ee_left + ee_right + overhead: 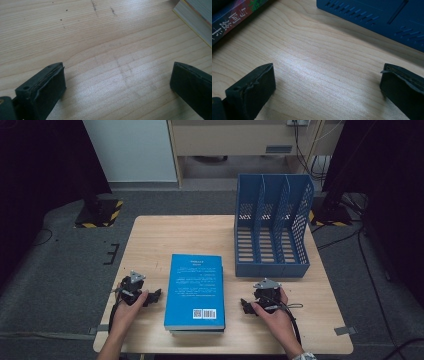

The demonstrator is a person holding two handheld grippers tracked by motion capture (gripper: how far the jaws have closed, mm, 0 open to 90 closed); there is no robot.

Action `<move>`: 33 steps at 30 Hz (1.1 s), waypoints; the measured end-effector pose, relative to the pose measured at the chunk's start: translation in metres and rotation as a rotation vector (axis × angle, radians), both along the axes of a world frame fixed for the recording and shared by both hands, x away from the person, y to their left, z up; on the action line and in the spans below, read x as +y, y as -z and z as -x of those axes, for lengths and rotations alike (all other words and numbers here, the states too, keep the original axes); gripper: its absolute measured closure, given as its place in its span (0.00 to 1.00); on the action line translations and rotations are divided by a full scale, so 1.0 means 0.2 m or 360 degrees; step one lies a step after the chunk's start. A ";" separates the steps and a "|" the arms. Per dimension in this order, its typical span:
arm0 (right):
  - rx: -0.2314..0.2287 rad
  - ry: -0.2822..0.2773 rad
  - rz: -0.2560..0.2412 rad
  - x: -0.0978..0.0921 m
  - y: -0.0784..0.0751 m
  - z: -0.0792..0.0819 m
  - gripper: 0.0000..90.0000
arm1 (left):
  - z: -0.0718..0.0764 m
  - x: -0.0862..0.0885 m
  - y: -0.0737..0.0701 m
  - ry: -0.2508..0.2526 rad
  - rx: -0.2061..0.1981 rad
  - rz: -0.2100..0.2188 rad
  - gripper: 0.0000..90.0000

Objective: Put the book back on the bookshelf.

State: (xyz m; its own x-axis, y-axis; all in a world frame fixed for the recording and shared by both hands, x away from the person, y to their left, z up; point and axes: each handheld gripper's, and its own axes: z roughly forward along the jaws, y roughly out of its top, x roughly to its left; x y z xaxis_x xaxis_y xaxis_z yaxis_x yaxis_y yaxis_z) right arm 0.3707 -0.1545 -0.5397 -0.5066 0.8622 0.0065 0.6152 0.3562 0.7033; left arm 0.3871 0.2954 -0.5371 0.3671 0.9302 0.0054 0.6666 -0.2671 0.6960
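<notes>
Blue books (195, 292) lie stacked at the near middle of the wooden table (150, 240), between my two grippers. My left gripper (152, 296) rests on the wood just left of the stack, jaws spread wide over bare tabletop. My right gripper (246, 306) sits just right of it, jaws equally wide and holding nothing. Behind it stands the blue file rack (272, 227), well apart from the books.
</notes>
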 end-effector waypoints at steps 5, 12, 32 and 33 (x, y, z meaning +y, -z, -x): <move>0.0000 -0.0001 -0.0001 0.00 0.00 0.00 0.00 | -0.01 -0.01 0.00 0.0020 0.0015 -0.0004 0.00; -0.0001 -0.0022 -0.0001 -0.01 0.00 0.00 0.01 | 0.00 -0.04 -0.02 0.0069 0.0030 -0.0004 0.02; -0.0024 -0.0169 0.0019 0.00 -0.03 0.03 0.16 | 0.08 -0.02 -0.11 0.0144 0.0031 0.0078 0.06; -0.0028 -0.0176 -0.0020 0.01 -0.05 0.04 0.16 | 0.08 -0.02 -0.12 0.0145 0.0023 0.0100 0.06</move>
State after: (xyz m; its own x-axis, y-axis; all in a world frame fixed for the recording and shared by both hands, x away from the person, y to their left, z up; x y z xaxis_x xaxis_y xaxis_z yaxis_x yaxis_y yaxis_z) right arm 0.3628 -0.1525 -0.5298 -0.5989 0.8008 0.0073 0.5601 0.4124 0.7185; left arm 0.3703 0.2913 -0.5133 0.4498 0.8912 -0.0582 0.6518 -0.2830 0.7036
